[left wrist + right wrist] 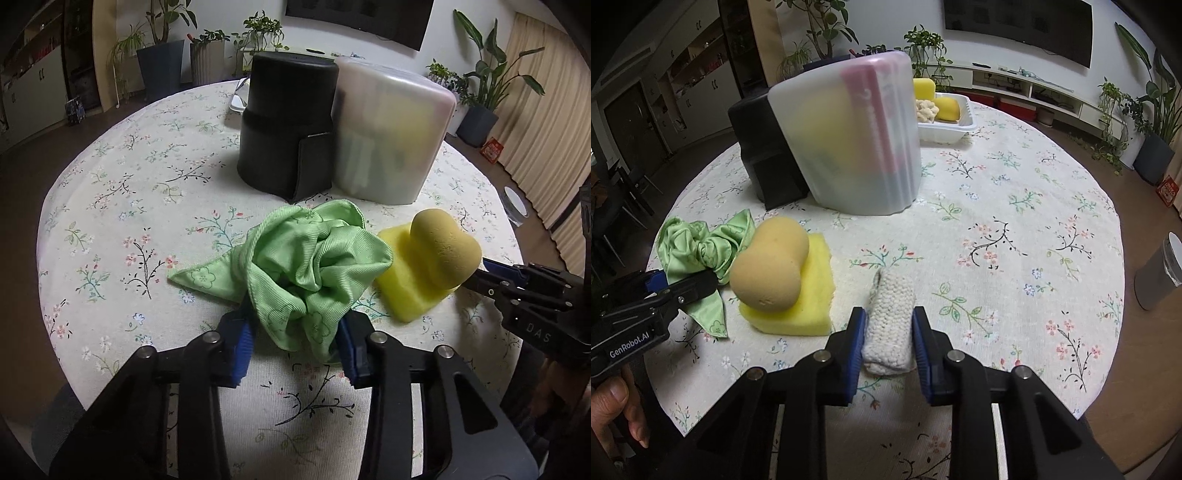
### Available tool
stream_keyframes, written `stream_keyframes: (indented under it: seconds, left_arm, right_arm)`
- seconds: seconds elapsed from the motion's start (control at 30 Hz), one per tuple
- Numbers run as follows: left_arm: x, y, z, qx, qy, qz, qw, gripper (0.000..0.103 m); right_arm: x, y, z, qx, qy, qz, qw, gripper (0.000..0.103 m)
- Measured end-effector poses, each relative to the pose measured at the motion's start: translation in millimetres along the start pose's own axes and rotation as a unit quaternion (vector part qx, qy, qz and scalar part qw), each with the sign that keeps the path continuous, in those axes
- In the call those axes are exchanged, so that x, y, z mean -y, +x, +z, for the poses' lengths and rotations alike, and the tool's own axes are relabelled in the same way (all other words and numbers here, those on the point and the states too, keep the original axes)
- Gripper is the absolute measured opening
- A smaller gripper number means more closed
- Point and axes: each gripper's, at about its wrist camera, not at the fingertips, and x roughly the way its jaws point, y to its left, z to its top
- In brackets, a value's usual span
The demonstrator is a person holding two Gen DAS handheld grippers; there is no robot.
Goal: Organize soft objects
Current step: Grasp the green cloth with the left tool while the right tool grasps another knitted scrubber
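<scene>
Left hand-held gripper (291, 345) is pinching the crumpled green cloth (295, 258) near the bench's (110, 192) front edge, while right hand-held gripper (888, 345) is clamping the white knitted cloth (890, 325), beside the stacked yellow sponges (790, 284).

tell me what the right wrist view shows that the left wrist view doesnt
Only the right wrist view shows the right gripper shut on a white knitted cloth, and a white tray of sponges behind the containers.

Only the left wrist view shows the left gripper from behind, its blue pads pressed on the bunched cloth.

Both show the green cloth, the tan sponge lying on the yellow sponge, the black container, the frosted container and the floral tablecloth.
</scene>
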Motion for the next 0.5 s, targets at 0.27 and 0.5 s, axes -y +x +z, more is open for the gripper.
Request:
stream_keyframes:
  seconds: [0.27, 0.5]
  left_arm:
    - [-1.5, -14.6, 0.6, 0.009, 0.003, -0.007, 0.9999, 0.022]
    - [-6.0, -33.5, 6.1, 0.021, 0.009, -0.010, 0.9997, 0.018]
  right_arm:
    - [3.5, -9.5, -2.4, 0.008, 0.003, -0.002, 1.000, 0.027]
    - [12.4, -23.0, -1.7, 0.016, 0.007, -0.009, 1.000, 0.027]
